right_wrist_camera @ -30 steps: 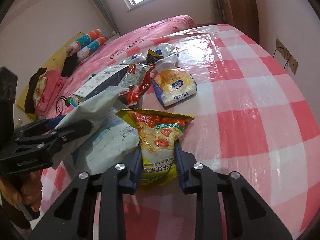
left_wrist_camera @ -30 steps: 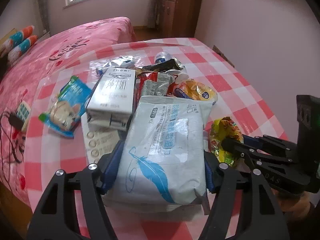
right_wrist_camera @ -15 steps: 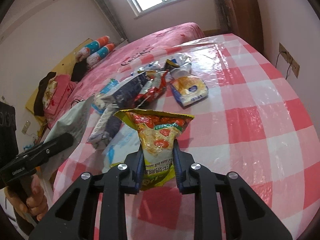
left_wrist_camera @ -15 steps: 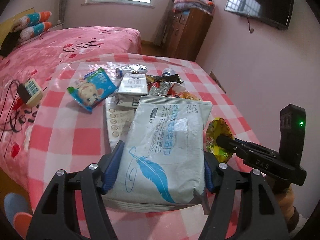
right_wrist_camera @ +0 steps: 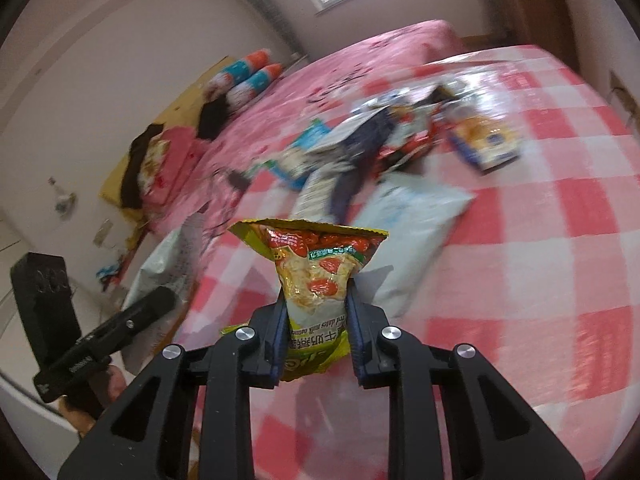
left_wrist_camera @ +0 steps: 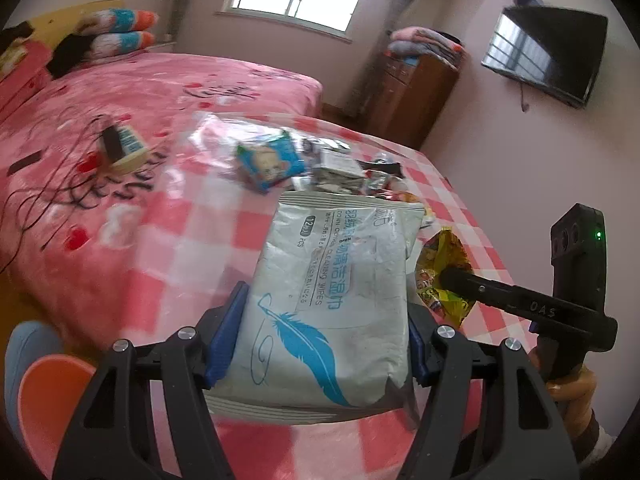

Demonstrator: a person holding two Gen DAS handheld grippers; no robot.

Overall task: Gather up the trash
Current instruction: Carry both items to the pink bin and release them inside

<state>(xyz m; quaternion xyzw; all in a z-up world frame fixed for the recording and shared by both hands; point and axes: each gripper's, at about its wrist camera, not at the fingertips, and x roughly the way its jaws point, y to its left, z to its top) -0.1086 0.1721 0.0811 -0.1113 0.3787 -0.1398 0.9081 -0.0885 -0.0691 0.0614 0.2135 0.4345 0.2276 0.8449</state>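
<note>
My left gripper (left_wrist_camera: 324, 316) is shut on a pale wet-wipes pack (left_wrist_camera: 332, 280) with a blue feather print, held above the near edge of the checked table (left_wrist_camera: 192, 240). To its right, my right gripper (left_wrist_camera: 450, 278) holds a yellow snack bag (left_wrist_camera: 440, 252). In the right wrist view, the right gripper (right_wrist_camera: 316, 320) pinches that yellow snack bag (right_wrist_camera: 316, 272) upright at its narrow middle. The left gripper (right_wrist_camera: 160, 300) shows at the left with the wipes pack (right_wrist_camera: 168, 264). A blurred trash pile (right_wrist_camera: 392, 136) lies farther back on the table (right_wrist_camera: 560, 240).
Left on the table are a white-and-blue pack (right_wrist_camera: 408, 232), a yellow tissue pack (right_wrist_camera: 484, 140) and a blue cartoon packet (left_wrist_camera: 268, 160). A pink bed (left_wrist_camera: 120, 92) adjoins the table. An orange-and-blue slipper (left_wrist_camera: 36, 380) is on the floor. Cabinet (left_wrist_camera: 412, 96) and TV (left_wrist_camera: 544, 56) stand behind.
Both grippers have risen and drawn back from the trash pile, each keeping its item. The left wrist view has swung left and rolled, so the bed and floor now show.
</note>
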